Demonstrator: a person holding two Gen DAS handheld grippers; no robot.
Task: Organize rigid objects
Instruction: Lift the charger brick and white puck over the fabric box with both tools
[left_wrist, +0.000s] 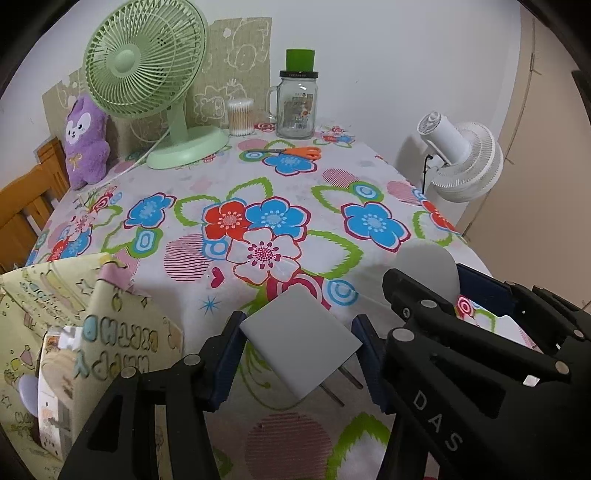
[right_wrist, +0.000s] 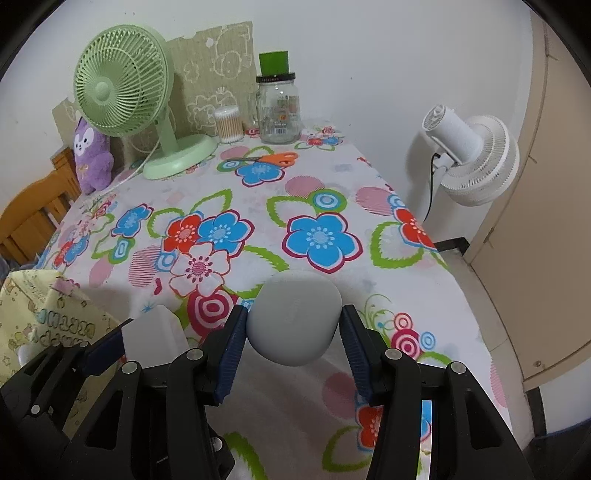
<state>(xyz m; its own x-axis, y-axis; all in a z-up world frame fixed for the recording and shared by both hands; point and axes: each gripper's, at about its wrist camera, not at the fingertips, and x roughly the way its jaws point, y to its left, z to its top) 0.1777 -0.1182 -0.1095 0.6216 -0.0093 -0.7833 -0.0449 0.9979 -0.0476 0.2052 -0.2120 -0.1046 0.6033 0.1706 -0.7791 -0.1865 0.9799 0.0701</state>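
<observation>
Two handheld grippers hover side by side above a table draped in a glossy floral cloth (left_wrist: 332, 229) of blue, red and white blossoms. The left gripper (left_wrist: 300, 345) is clamped on a flat, matte white plug adapter (left_wrist: 301, 338) – boxy, with two metal prongs jutting toward the camera – held tilted and clear of the cloth. The right gripper (right_wrist: 293, 325) is clenched on a smooth, pale grey rounded case (right_wrist: 293, 317), pebble-shaped, its ribbed blue pads pressing both flanks.

At the left near corner stands a yellow paper gift bag (left_wrist: 55, 325) with pastel lettering, its mouth open beside the left gripper. Along the far edge, against a plain white wall, sit a mint-green desk fan (left_wrist: 147, 74) with a wire grille, a purple plush toy (left_wrist: 86, 142), a tub of cotton swabs (left_wrist: 241, 117), and a clear glass jar (left_wrist: 295, 107) topped by a green cup. Orange-handled scissors (left_wrist: 295, 152) lie flat just before the jar.

The middle of the cloth lies bare – open room between grippers and far clutter. Off the right edge stands a white floor fan (right_wrist: 472, 158).
</observation>
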